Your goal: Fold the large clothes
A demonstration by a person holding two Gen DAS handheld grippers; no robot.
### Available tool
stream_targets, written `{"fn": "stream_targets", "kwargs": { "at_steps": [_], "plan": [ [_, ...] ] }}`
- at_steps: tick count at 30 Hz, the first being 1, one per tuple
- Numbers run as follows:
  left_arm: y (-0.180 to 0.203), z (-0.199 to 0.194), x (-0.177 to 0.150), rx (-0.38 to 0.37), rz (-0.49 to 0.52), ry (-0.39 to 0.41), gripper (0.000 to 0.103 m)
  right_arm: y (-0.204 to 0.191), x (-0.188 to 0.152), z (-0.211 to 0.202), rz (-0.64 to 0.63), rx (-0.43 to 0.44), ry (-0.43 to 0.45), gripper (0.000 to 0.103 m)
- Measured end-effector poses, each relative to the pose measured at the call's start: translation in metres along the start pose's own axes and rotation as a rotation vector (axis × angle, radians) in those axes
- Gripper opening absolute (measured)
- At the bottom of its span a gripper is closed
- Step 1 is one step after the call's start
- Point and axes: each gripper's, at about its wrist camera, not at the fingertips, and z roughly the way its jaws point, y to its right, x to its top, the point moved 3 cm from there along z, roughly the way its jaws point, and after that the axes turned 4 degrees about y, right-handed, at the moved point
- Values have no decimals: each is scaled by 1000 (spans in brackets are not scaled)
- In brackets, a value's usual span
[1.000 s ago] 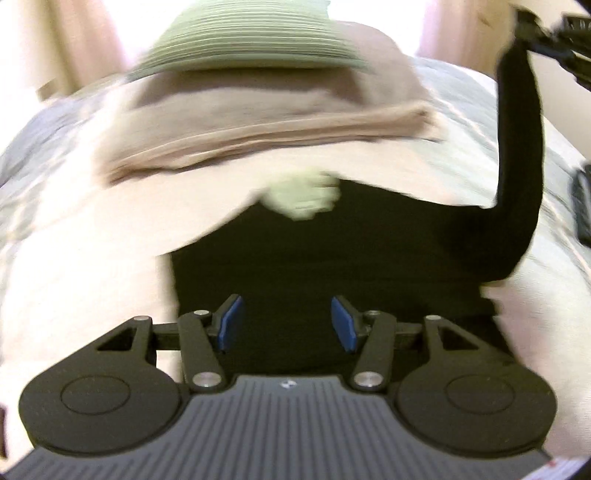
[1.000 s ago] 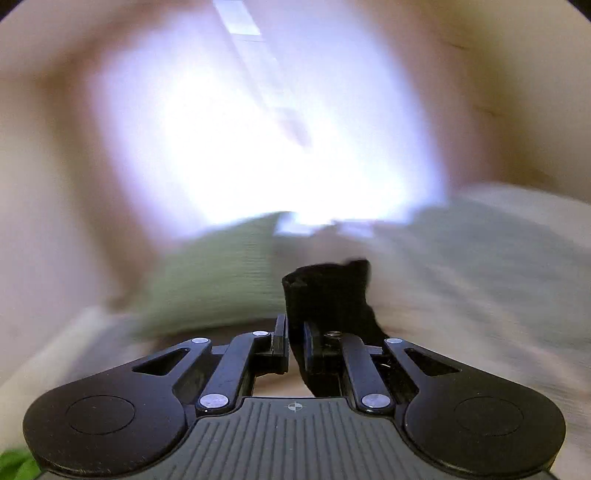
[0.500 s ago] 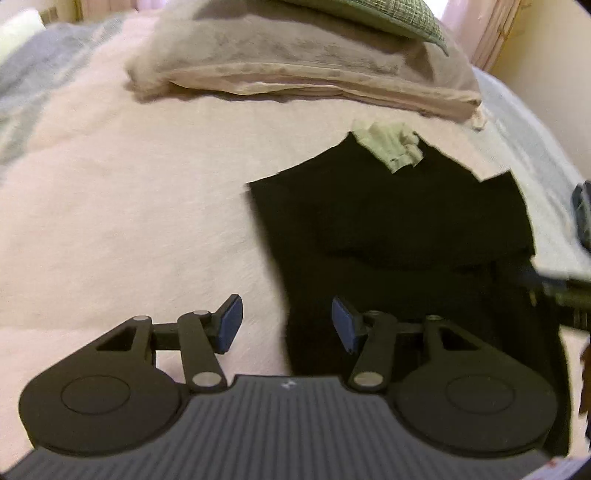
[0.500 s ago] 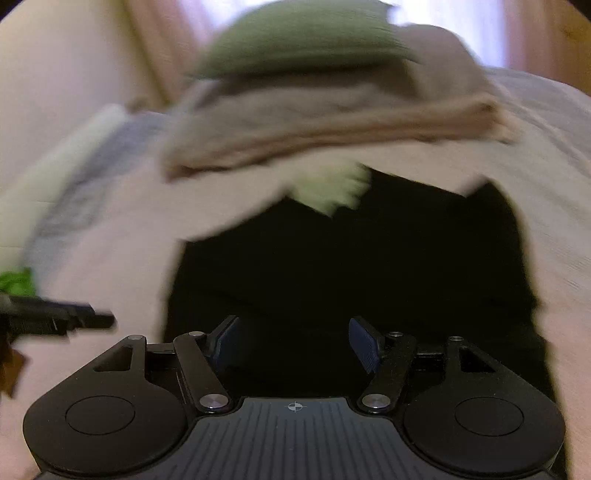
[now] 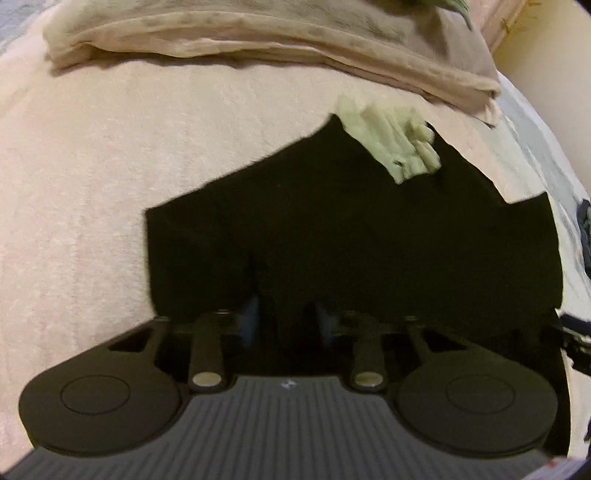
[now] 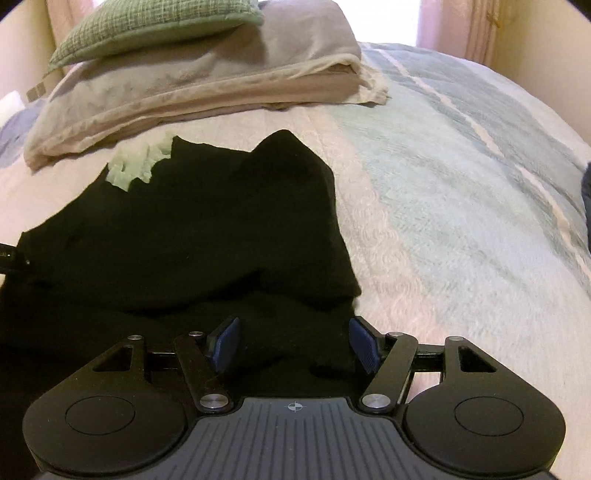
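A black garment [image 5: 369, 229] lies partly folded on the pink bed cover [image 5: 92, 184], with a pale green piece [image 5: 391, 144] at its far end. My left gripper [image 5: 288, 321] is low on the garment's near left part. Its blue pads have drawn in on a raised ridge of black cloth, though the view is blurred. In the right wrist view the garment [image 6: 203, 229] spreads left of centre. My right gripper [image 6: 295, 343] stands open over its near right edge, with cloth lying under the pads. The pale green piece [image 6: 136, 166] shows at the far left.
A stack of beige and grey pillows [image 6: 192, 85] topped by a green cushion [image 6: 147, 29] lies across the head of the bed. A blue-striped blanket [image 6: 461, 177] covers the right side. A dark object [image 6: 587, 192] sits at the right edge.
My right gripper let go of the raised black sleeve, opened and came down to the garment's right edge. My left gripper moved forward onto the garment and its fingers closed in on cloth.
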Motion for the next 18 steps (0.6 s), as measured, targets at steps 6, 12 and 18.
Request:
{"fn": "stream_targets", "kwargs": {
  "at_steps": [6,12,18],
  "plan": [
    [16,-42,31,-23,82,115,4,-4,4,15,-162,10,-4,67],
    [11,-92,95,-1,115,346,4,-2,14,19,-157,54,19,68],
    [-22,-36,57,37,43,117,3,-3,11,23,-139,65,4,68]
  ]
}}
